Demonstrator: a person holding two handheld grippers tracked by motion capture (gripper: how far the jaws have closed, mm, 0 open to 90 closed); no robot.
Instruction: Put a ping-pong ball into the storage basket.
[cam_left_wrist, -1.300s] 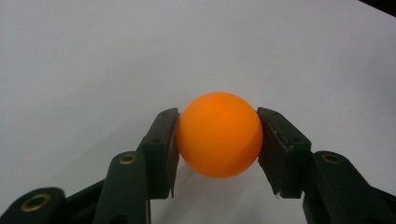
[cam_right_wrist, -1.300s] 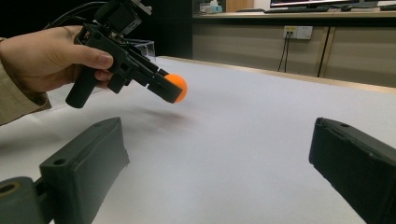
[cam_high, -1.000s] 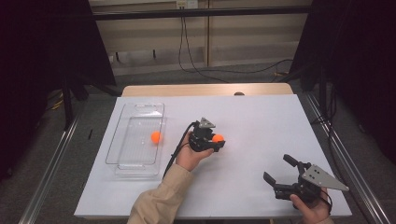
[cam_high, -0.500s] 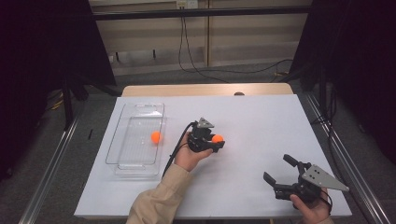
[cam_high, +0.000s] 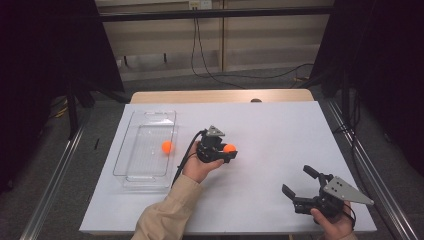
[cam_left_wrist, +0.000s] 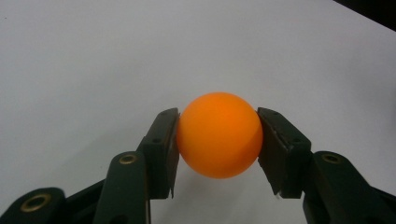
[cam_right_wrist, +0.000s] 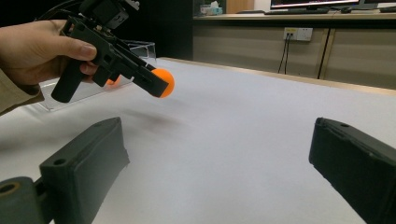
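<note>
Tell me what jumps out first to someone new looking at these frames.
The orange ball clamped between the left gripper jaws, held just above the white table mid-scene. A second orange ball sits in the clear tray at the left. The right gripper rests open near the table's front right corner, holding nothing.

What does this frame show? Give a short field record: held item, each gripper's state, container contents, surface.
held item: orange ball, clamped between the jaws, lifted off the table
left gripper: shut on the ball
right gripper: jaws open, nothing between them
container: clear tray, left of the left gripper
tray contents: second orange ball
surface: white table
</note>
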